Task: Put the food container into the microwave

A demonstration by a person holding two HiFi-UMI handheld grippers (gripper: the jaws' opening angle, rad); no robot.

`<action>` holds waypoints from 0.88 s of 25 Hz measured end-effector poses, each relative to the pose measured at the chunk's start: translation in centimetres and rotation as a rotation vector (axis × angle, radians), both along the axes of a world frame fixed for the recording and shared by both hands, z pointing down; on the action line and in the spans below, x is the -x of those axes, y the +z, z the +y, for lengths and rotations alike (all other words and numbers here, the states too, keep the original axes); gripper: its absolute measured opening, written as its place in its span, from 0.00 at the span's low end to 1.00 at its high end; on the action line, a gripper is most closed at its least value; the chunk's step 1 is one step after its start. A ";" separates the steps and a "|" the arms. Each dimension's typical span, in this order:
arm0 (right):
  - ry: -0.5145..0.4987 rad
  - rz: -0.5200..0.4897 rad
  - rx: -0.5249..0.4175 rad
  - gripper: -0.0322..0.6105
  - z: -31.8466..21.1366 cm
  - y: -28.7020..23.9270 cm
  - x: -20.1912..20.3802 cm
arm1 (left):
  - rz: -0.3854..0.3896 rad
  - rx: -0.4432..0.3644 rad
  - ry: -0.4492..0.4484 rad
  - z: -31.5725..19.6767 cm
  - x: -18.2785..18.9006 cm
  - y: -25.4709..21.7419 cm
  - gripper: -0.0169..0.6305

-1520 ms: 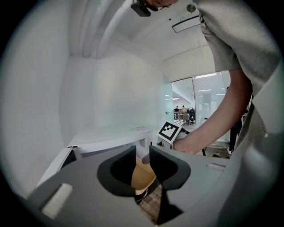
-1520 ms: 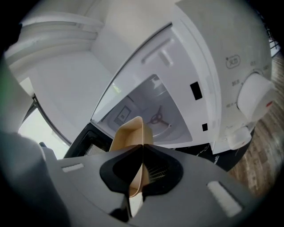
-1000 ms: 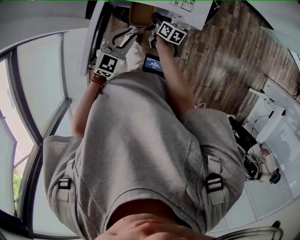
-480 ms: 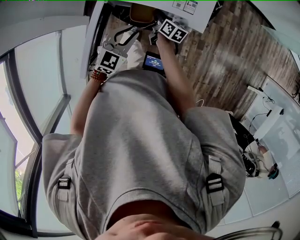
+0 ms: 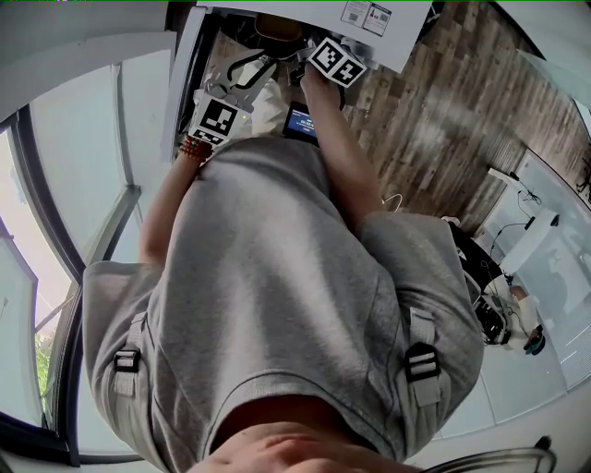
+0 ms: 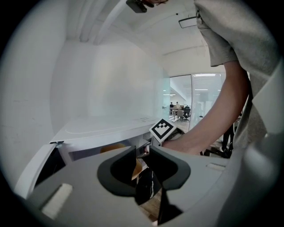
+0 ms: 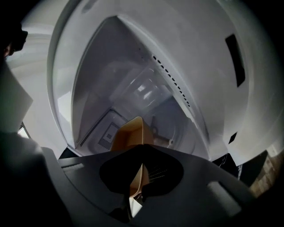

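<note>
Firstly, head view.
- Microwave (image 5: 392, 42): white, at the top of the frame, with its door (image 5: 180, 74) swung open on the person's left.
- Food container (image 5: 277, 28): tan, in the mouth of the opening.
- Right gripper (image 5: 303, 46): reaches to the container's near edge.
- Left gripper (image 5: 249, 69): lower and towards the door side, near the container but apart from it.
- Grey shirt (image 5: 277, 277): fills most of the frame, with wood floor (image 5: 443, 120) to the right.

Next, left gripper view.
- Jaws: a narrow gap apart, with nothing between them.
- Container (image 6: 113, 148): a tan patch beyond the jaws, ahead and slightly left.
- Marker cube (image 6: 163, 129) of the right gripper and the person's forearm (image 6: 208, 119): both cross ahead on the right.

Lastly, right gripper view.
- Jaws: closed on the container's near wall (image 7: 131, 133), its thin edge pinched between them.
- Container body: runs straight ahead from the jaws. Its long axis follows the gripper's own line and points into the cavity (image 7: 133, 80).
- Row of vent perforations (image 7: 171, 77): on the cavity's right wall.
- Container base: whether it touches the cavity floor cannot be told.

Assessment: the right gripper carries the load, so a straight push forward along that axis looks like all the placement needs. The left gripper is idle and is the one nearer the door.
</note>
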State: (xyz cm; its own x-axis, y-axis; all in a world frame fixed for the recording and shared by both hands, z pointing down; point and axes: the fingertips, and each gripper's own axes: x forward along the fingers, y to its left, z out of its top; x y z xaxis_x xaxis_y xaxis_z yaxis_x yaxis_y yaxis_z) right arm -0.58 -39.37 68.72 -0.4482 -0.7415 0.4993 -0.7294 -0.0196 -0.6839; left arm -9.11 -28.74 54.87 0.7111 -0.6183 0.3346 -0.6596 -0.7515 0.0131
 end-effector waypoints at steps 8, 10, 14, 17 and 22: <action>0.072 -0.001 -0.032 0.09 -1.6 -0.4 -0.1 | -0.003 0.016 0.009 -0.6 0.1 0.1 0.17; 0.107 0.008 -0.046 0.09 -2.0 -0.3 -0.5 | -0.002 0.025 0.010 -0.7 0.2 0.4 0.17; 0.151 0.020 -0.042 0.09 -2.5 0.5 -1.0 | -0.004 0.042 0.012 -1.2 0.1 1.2 0.17; 0.168 0.010 -0.046 0.09 -2.6 0.8 -1.1 | -0.005 0.052 0.013 -1.6 0.0 1.7 0.17; 0.206 -0.022 -0.066 0.09 -2.9 0.7 -1.2 | -0.007 0.063 0.022 -2.4 -0.3 2.0 0.17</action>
State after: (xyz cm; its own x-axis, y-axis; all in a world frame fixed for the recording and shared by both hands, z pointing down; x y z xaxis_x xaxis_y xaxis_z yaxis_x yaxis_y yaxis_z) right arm 0.60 -42.25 69.38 -0.2942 -0.8492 0.4385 -0.6992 -0.1215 -0.7045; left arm -8.84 -31.11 56.84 0.7220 -0.5799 0.3774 -0.6431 -0.7636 0.0569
